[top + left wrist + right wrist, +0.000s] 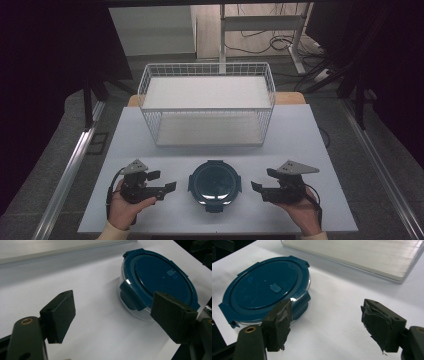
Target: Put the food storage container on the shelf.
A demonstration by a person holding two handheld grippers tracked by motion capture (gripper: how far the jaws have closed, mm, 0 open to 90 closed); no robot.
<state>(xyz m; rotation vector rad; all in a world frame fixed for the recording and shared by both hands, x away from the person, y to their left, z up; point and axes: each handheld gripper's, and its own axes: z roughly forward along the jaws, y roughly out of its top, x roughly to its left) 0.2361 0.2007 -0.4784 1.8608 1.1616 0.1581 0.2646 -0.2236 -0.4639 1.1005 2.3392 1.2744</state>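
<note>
I hold the left gripper (165, 181) and right gripper (261, 180) with jaws apart, empty, flanking the round container (215, 183) on the table (305, 145). Its blue lid (160, 272) bears no legible writing.

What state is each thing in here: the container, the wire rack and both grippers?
Round container: lid on, side clips down, upright on the table, untouched.
Wire rack: upright behind the container, both shelves bare.
Left gripper: open, jaws pointed at the container, holding nothing.
Right gripper: open, jaws pointed at the container, holding nothing.
</note>
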